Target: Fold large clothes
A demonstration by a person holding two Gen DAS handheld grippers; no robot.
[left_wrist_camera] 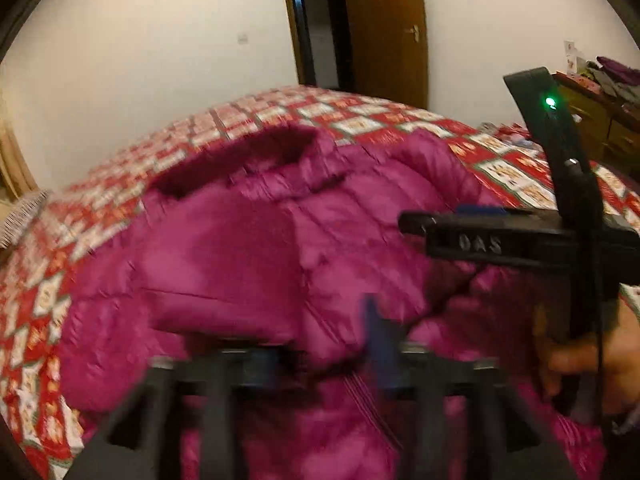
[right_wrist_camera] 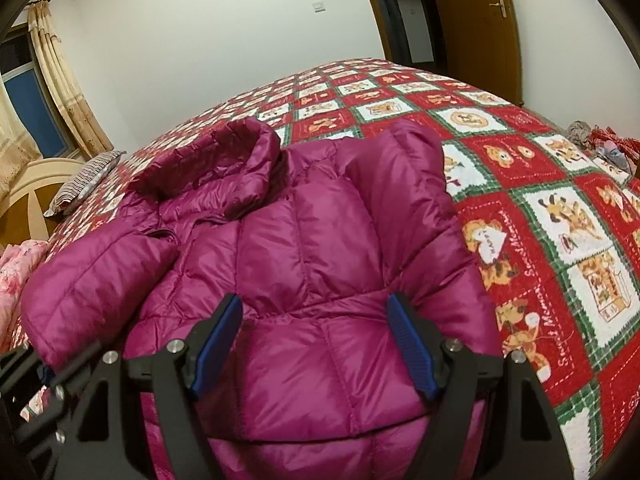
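- right gripper (right_wrist_camera: pixel 314 344) with blue pads spread wide over the puffy magenta quilted down jacket (right_wrist_camera: pixel 280 264), which lies on the red patchwork bedspread (right_wrist_camera: pixel 540 208); quilt lettering reads "Sweet Memory"
- left gripper (left_wrist_camera: pixel 320 360) blurred; I cannot tell its opening; "DAS" embossed on the other tool

Both wrist views sit low and close over the magenta jacket (left_wrist_camera: pixel 248 248) on the quilted bed (right_wrist_camera: pixel 540 208), facing the far wall and wooden door (right_wrist_camera: pixel 476 20), the left view also catching the right gripper (left_wrist_camera: pixel 408 222) at right of frame.
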